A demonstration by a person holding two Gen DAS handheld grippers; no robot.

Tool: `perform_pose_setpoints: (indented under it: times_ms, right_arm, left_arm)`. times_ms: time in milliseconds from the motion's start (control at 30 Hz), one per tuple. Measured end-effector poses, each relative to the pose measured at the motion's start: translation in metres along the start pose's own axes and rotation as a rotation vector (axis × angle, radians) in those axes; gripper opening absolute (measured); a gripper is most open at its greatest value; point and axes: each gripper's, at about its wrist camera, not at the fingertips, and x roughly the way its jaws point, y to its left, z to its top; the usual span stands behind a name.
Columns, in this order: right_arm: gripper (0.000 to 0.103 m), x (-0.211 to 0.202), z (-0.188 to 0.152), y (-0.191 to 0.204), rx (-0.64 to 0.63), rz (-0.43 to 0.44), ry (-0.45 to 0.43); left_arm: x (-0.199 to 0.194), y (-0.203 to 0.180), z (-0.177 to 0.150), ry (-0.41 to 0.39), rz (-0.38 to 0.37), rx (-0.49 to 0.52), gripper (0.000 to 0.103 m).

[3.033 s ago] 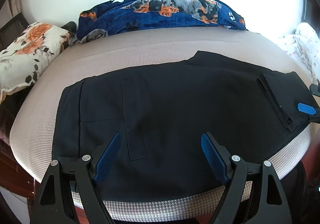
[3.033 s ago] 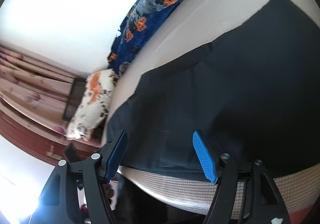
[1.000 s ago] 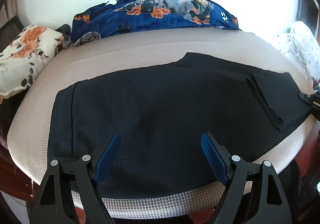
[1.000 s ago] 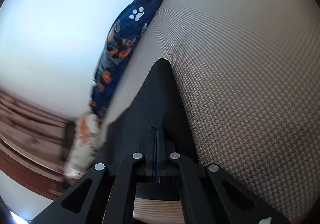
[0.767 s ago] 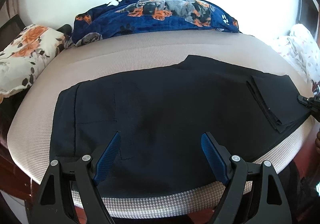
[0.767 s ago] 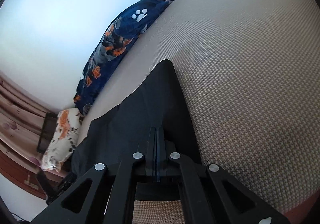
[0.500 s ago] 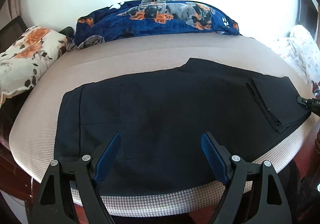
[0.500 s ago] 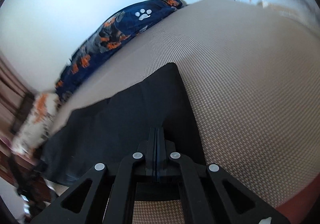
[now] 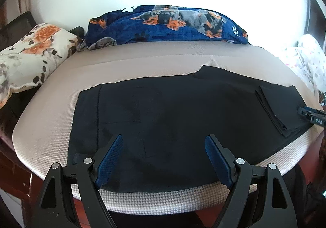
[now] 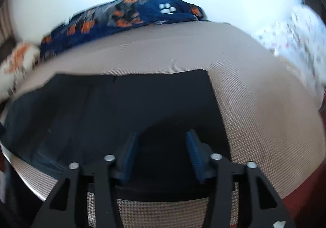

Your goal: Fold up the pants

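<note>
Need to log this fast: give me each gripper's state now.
Left gripper: open, holding nothing, above the black pants.
Right gripper: jaws opening, nothing pinched, over the pants.

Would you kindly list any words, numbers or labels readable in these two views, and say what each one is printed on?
"0A5", roughly: white marks, seemingly upside down and not surely legible, on the right tool at the left wrist view's right edge.
Blue blanket: paw prints and dog pictures only, no words.
Black pants: no label visible.
</note>
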Motion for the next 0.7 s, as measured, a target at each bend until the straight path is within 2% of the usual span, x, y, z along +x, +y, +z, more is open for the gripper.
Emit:
perform_pose_setpoints:
  times_ms: [267,500,700]
  right_arm:
    - [0.052,-0.003,0.005,0.014,-0.039,-0.039,0.020]
    - [0.052,-0.017,0.007,0.042,-0.136,-0.084,-0.013]
    - [0.052,-0.022,0.013,0.059,-0.173,-0.067,-0.024]
  left_arm:
    - [-0.005,0.017,-0.006,-0.006,0.005,-0.037,0.083]
    - [-0.006,0.027,-0.011,0.002,0.006,-0.072,0.083]
    - [-0.009,0.033,-0.015,-0.002,0.010,-0.088,0.083]
